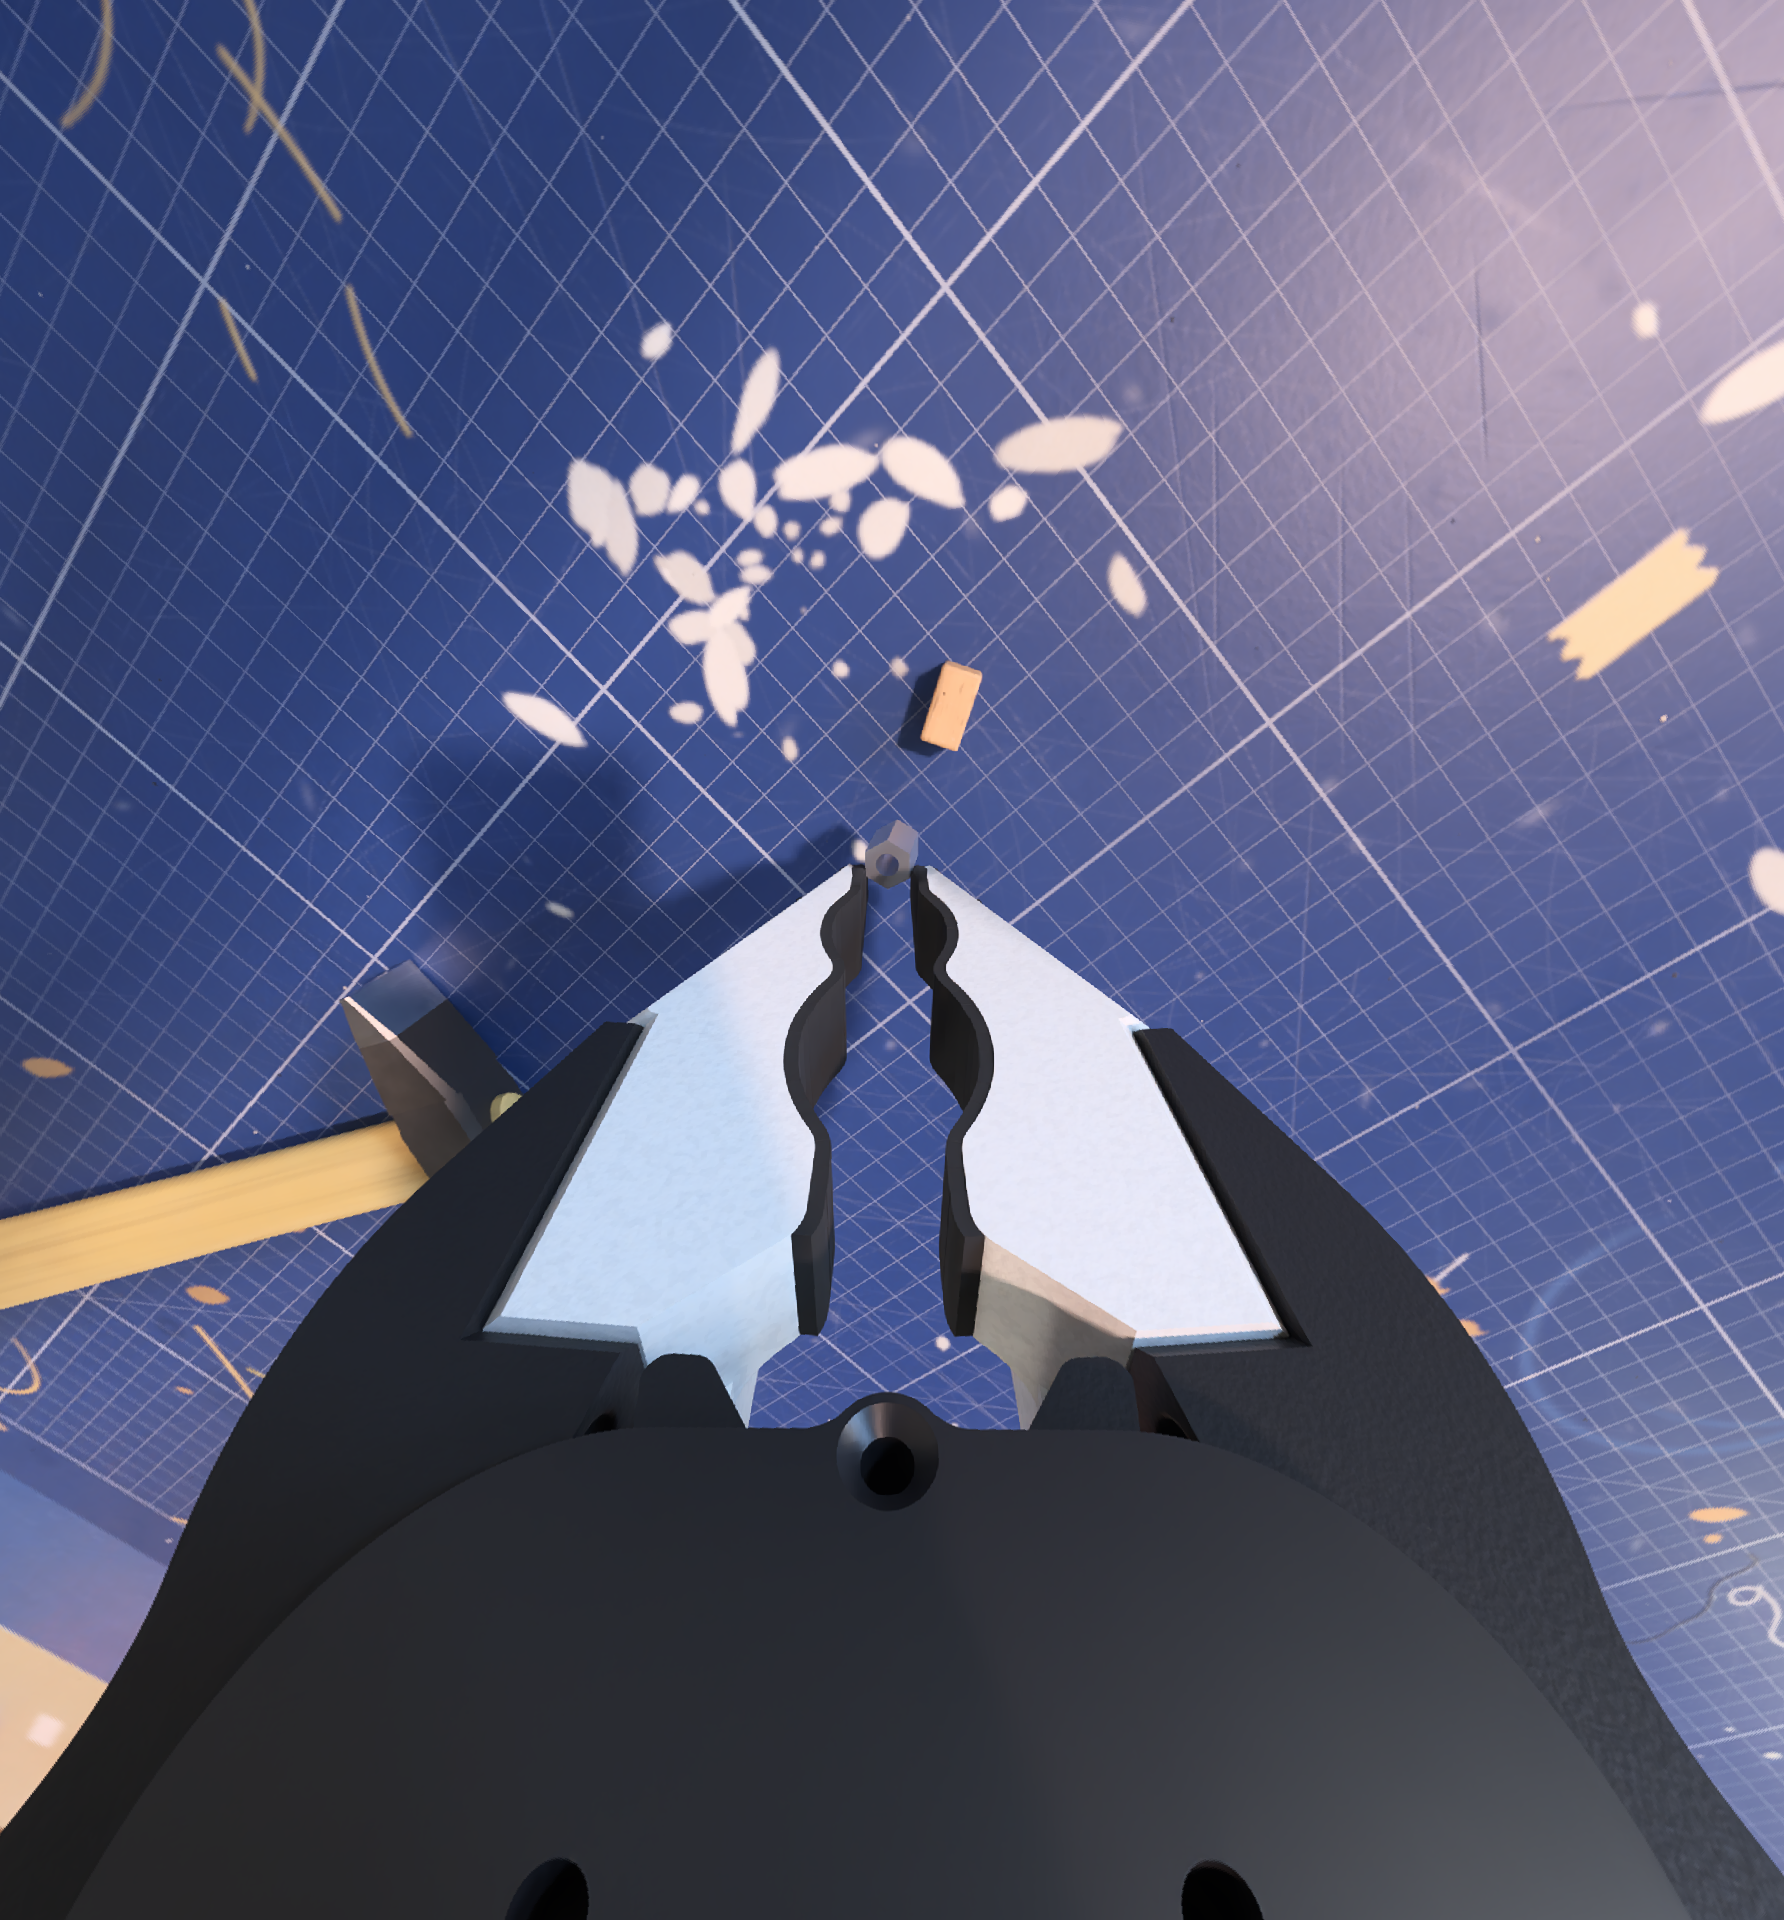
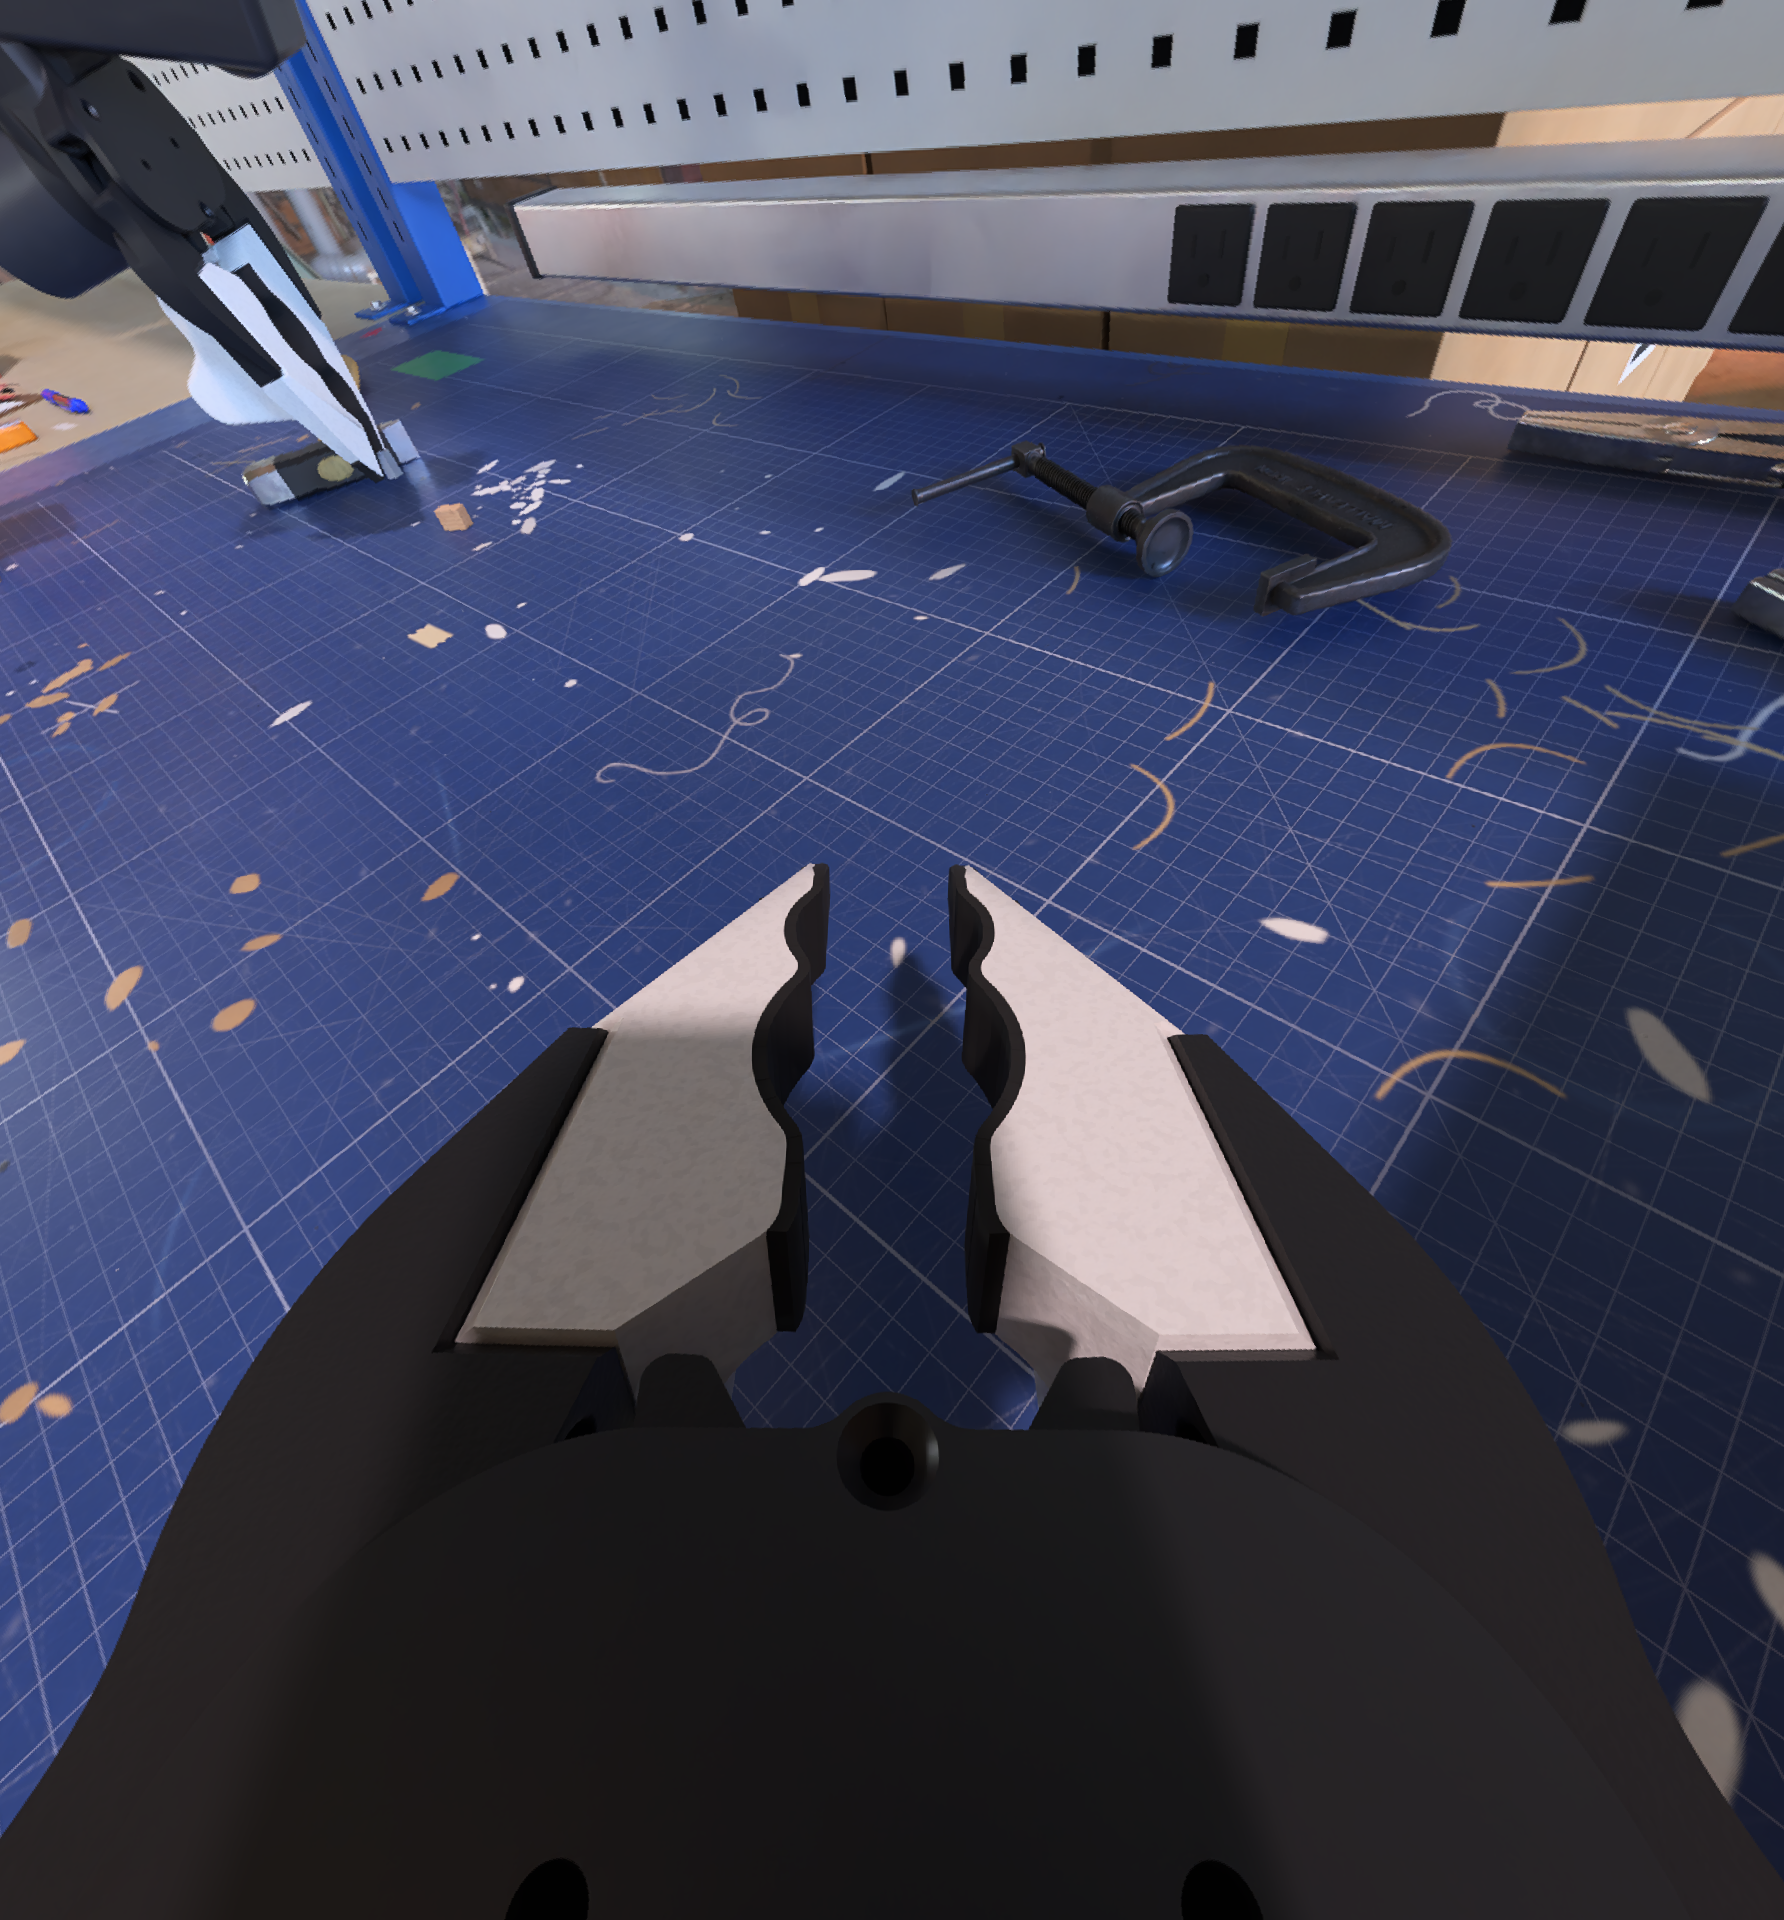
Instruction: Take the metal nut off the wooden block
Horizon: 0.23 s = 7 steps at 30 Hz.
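At the very tips of the left tool (image 1: 888,871) sits the metal nut (image 1: 890,858), a small grey hexagon pinched between the two fingertips, jaws nearly together with only the nut's width between them. The wooden block (image 1: 950,707) lies on the blue gridded counter (image 1: 1387,935) just beyond, apart from the nut, so the nut appears already off it. From the right wrist view the left tool (image 2: 374,457) points steeply down near the far left corner, close to a hammer head (image 2: 290,473); whether the nut is lifted or resting on the mat cannot be told. The right tool (image 2: 886,883) hovers over bare mat, fingers parted by a moderate gap, holding nothing. Risks, as judged: the grip takes only the extreme fingertips on a smooth, faceted part, so a slight tilt or quick move could let the nut squirt out or rotate free; if dropped, it could roll among the pale chips (image 1: 753,520) and be hard to find. A low sweep could knock the light block or clip the hammer handle (image 1: 171,1216). Writing: raised lettering shows on the C-clamp (image 2: 1272,520) frame but is too small to make out; the mat carries grid lines only, no legible brand.
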{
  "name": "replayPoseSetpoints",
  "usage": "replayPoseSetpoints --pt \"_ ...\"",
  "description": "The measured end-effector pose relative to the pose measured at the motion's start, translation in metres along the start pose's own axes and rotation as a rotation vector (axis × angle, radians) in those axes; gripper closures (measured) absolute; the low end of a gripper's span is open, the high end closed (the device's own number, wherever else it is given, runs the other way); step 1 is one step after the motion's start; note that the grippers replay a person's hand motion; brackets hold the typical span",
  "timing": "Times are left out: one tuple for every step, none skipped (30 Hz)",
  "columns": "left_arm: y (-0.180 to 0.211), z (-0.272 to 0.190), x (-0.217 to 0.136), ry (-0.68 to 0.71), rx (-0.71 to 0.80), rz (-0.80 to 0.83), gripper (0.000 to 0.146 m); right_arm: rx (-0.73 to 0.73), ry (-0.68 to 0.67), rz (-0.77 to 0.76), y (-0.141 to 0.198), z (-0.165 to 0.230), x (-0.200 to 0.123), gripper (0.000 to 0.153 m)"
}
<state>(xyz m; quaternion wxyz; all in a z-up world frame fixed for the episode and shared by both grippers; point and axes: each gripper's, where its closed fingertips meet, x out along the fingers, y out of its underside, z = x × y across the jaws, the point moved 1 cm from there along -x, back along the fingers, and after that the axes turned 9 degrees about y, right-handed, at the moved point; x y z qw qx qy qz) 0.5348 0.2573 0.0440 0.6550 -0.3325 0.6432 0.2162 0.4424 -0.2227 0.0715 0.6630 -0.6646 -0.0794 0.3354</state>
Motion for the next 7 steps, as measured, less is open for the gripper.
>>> replayPoseSetpoints --pt "-0.0006 0.0008 0.0009 0.003 -0.010 -0.003 0.138 0.001 0.000 0.000 0.0000 -0.0001 0.0000 0.130" --pt "-0.0009 0.0019 0.0018 -0.001 -0.016 -0.004 0.138 0.001 0.000 0.000 -0.0001 -0.0001 -0.0001 0.130" --pt "-0.0012 0.0028 0.0029 -0.006 -0.020 -0.002 0.138 0.002 0.000 0.000 -0.0001 -0.0001 -0.0001 0.130" --pt "-0.0014 0.0033 0.0040 -0.009 -0.024 -0.001 0.138 0.001 0.000 0.000 -0.0001 -0.0001 0.0000 0.130" --pt "-0.0019 0.0039 0.0050 -0.012 -0.027 -0.001 0.138 0.001 0.000 -0.001 -0.0001 -0.0001 0.0000 0.130" --pt "-0.0025 0.0043 0.0058 -0.015 -0.029 -0.002 0.138 0.001 0.001 -0.001 -0.0001 -0.0001 -0.0001 0.130" --pt "-0.0031 0.0047 0.0064 -0.018 -0.030 -0.003 0.138 0.001 0.001 -0.002 -0.0001 -0.0001 -0.0001 0.130"
